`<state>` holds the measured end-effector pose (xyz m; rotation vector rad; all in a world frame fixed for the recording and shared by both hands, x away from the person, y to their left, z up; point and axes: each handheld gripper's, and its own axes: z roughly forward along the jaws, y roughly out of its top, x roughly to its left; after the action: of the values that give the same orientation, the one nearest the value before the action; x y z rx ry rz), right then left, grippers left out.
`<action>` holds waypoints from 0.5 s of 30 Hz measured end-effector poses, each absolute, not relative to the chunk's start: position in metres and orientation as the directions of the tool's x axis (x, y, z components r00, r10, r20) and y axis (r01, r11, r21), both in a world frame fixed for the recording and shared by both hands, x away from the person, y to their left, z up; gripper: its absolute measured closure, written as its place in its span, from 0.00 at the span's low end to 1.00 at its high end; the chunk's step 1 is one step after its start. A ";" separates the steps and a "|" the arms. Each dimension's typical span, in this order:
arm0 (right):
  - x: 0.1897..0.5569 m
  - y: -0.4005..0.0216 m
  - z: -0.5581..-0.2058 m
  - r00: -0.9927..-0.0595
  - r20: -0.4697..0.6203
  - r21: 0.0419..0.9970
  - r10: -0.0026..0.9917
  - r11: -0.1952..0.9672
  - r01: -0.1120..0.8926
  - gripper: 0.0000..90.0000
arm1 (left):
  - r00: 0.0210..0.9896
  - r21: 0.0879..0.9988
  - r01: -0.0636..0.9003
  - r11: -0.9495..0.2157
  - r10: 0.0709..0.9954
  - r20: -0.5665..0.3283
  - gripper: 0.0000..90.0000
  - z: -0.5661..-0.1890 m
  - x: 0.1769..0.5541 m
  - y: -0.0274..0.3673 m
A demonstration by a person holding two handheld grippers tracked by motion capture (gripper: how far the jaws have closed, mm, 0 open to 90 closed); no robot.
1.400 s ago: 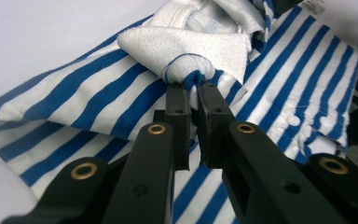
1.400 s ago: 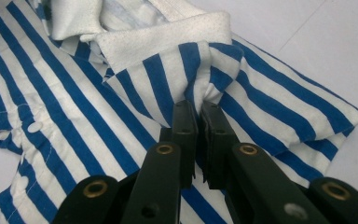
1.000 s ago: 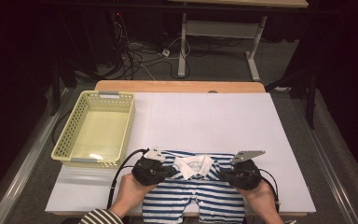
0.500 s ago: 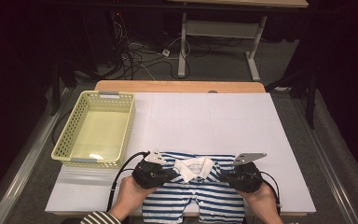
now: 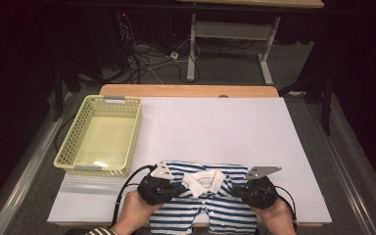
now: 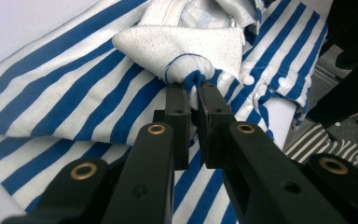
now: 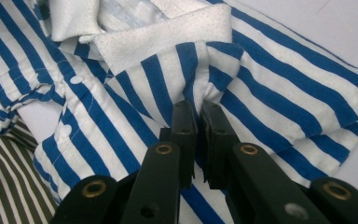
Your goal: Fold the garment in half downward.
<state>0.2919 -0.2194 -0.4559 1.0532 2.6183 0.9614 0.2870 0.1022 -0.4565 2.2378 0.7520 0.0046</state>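
Observation:
A blue-and-white striped shirt point(image 5: 203, 203) with a white collar point(image 5: 204, 180) lies at the near edge of the white table point(image 5: 215, 132). My left gripper point(image 5: 178, 188) is shut on a pinch of the shirt point(image 6: 121, 102) just beside the collar point(image 6: 186, 44); in the left gripper view the cloth bunches between the two black jaws point(image 6: 192, 95). My right gripper point(image 5: 235, 191) is shut on a fold of the striped fabric point(image 7: 279, 102) under the other side of the collar point(image 7: 168, 35), its jaws point(image 7: 196, 116) pressed together on the cloth.
A pale yellow plastic basket point(image 5: 100, 134) stands on the table's left side. Behind the table are tangled cables point(image 5: 152, 58) on the floor and a second table's legs point(image 5: 230, 34). A striped sleeve point(image 5: 100, 231) shows at the bottom edge.

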 end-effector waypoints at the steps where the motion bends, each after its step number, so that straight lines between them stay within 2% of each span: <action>1: 0.291 -0.219 -0.456 -0.739 0.088 0.619 0.668 0.544 0.567 0.95 | 0.826 0.668 0.516 -0.536 0.518 -0.223 0.91 -0.457 0.286 0.102; 15: 0.275 -0.216 -0.461 -0.753 0.078 0.606 0.653 0.569 0.556 0.93 | 0.831 0.649 0.519 -0.556 0.507 -0.230 0.90 -0.462 0.272 0.105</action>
<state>0.2751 -0.2162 -0.4606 1.0263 2.6432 0.9382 0.2722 0.1047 -0.4624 2.2619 0.7461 -0.0213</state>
